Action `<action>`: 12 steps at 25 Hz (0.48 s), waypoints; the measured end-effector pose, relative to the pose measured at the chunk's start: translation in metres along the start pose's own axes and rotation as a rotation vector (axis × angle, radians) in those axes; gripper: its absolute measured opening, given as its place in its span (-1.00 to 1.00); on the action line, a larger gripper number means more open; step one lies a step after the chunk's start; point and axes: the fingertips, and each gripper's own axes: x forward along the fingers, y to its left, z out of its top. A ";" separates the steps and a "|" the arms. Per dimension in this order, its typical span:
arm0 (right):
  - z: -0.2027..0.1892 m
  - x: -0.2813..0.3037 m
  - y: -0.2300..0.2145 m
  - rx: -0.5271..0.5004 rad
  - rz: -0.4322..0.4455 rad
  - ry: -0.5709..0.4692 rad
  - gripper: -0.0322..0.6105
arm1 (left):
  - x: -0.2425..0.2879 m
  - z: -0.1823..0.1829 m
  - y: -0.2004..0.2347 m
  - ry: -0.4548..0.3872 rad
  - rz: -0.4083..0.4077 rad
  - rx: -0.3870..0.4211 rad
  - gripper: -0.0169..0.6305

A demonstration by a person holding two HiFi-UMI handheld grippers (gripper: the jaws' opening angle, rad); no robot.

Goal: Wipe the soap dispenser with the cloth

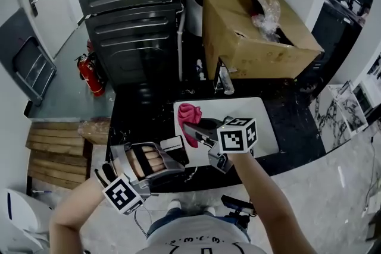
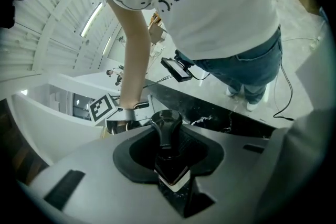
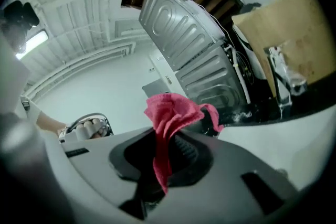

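You held the black soap dispenser (image 2: 167,132) clenched in your left tool (image 2: 170,168) at lower centre of the head view, your right tool (image 3: 164,162) grasping the pink cloth (image 3: 171,112).

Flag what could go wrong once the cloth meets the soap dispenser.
1. The left gripper holds the soap dispenser only between its jaws, with the pump head sticking out past them. A sideways wipe could twist it or slip it out.
2. The right gripper grips the pink cloth by one thin fold, the rest bunched past the jaws. Drag could pull it free.
3. Pressing on the pump head might squirt soap.
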 end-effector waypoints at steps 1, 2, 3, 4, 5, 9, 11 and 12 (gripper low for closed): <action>0.008 -0.004 0.006 -0.057 0.009 -0.013 -0.72 | 0.000 0.000 -0.002 0.002 -0.008 0.014 -0.61; 0.015 -0.008 0.016 -0.126 0.030 -0.018 -0.71 | 0.000 0.001 -0.003 -0.003 -0.015 0.019 -0.61; 0.020 -0.011 0.029 -0.201 0.063 -0.010 -0.71 | 0.001 0.003 -0.003 -0.010 -0.021 0.020 -0.61; 0.022 -0.013 0.043 -0.270 0.104 0.011 -0.71 | 0.001 0.004 -0.003 -0.015 -0.026 0.024 -0.61; 0.021 -0.015 0.057 -0.323 0.150 0.048 -0.71 | 0.001 0.005 -0.003 -0.017 -0.030 0.032 -0.61; -0.008 -0.012 0.090 -0.331 0.291 0.252 -0.72 | 0.001 0.002 -0.002 -0.008 -0.032 0.081 -0.61; -0.022 -0.011 0.089 -0.272 0.307 0.324 -0.72 | 0.001 -0.002 -0.002 0.012 -0.035 0.123 -0.61; -0.026 -0.011 0.086 -0.240 0.306 0.343 -0.72 | 0.001 -0.004 -0.003 0.018 -0.040 0.135 -0.61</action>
